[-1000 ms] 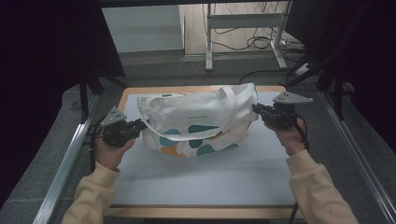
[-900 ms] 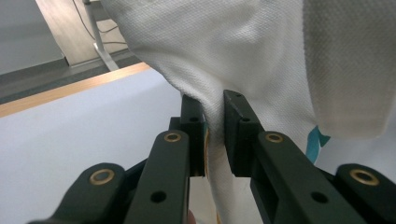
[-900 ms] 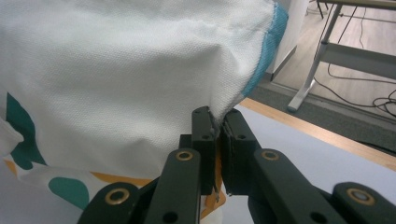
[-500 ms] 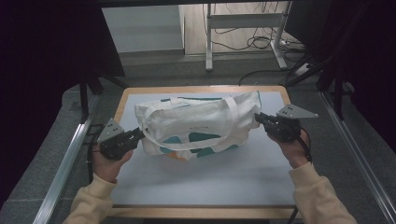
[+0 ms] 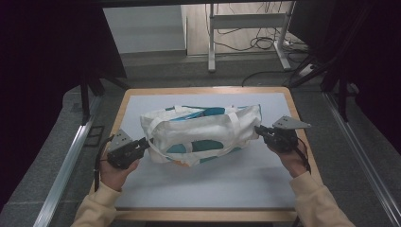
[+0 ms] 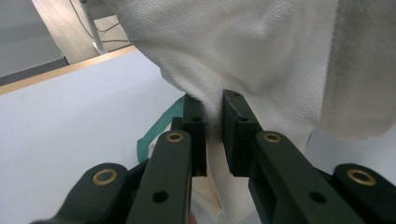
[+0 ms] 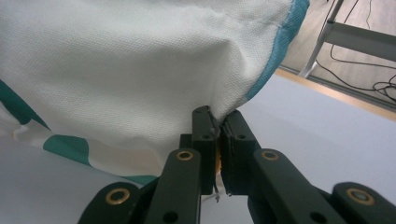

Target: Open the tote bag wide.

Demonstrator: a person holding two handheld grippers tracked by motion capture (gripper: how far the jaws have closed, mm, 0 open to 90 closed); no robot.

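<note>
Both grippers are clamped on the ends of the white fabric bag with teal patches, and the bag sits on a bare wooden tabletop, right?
Not quite: the white fabric bag with teal patches sits on a pale grey mat covering the wooden table, as the high view shows. The left gripper and right gripper are clamped on its ends.

Light: came from above, bright on the table (image 5: 208, 184); surroundings were dark.
Shadows: soft beneath the bag (image 5: 201, 135).
Focus: the gripper views were slightly soft; backgrounds blurred.
</note>
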